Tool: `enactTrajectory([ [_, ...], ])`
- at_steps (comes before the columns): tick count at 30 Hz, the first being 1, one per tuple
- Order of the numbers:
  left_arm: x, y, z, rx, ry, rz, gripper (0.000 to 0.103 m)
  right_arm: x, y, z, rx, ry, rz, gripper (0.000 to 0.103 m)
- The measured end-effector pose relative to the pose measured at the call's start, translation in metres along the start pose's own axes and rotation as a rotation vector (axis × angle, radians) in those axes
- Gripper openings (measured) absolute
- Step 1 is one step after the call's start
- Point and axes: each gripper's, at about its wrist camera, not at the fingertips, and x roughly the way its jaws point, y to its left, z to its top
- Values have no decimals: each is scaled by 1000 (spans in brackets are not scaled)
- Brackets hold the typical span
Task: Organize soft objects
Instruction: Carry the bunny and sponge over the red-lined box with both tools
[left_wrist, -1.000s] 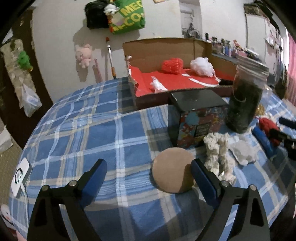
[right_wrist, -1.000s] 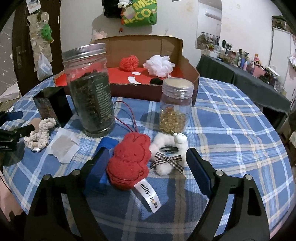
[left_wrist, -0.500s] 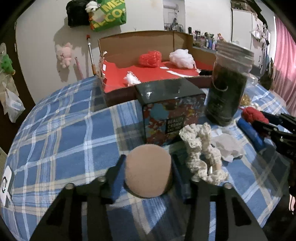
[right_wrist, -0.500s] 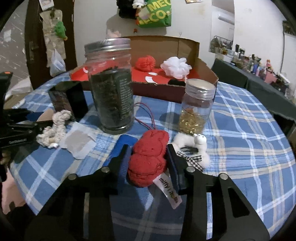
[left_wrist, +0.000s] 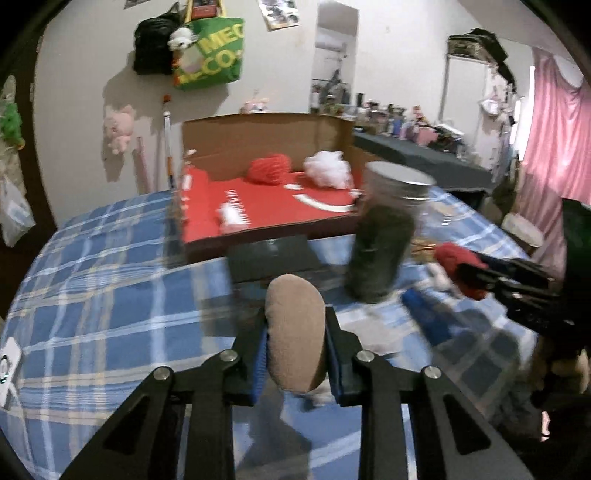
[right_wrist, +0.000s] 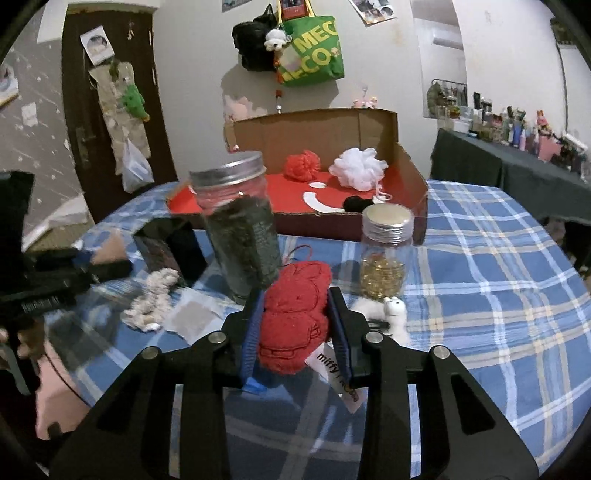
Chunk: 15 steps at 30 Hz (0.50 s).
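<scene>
I have my left gripper (left_wrist: 295, 347) clamped across a tan sponge puff (left_wrist: 295, 334) above the near cloth; my right gripper (right_wrist: 295, 328) has just closed round a red Miffy plush (right_wrist: 295, 317); both look light, squashy, best held mid-body.

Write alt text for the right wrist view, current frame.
The right tool is shut on a red Miffy plush above a blue plaid tablecloth. Behind stand a dark-filled jar, a small jar of gold bits, and a red-lined cardboard box holding red and white pom-poms.
</scene>
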Motion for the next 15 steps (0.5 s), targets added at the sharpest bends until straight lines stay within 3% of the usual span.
enactTrajectory([
  [9, 31, -50, -4, 44, 59, -131, 28, 4, 7, -10, 23, 25, 74, 33],
  [15, 41, -58, -3, 44, 72, -153, 28, 7, 4, -10, 37, 37, 90, 33],
])
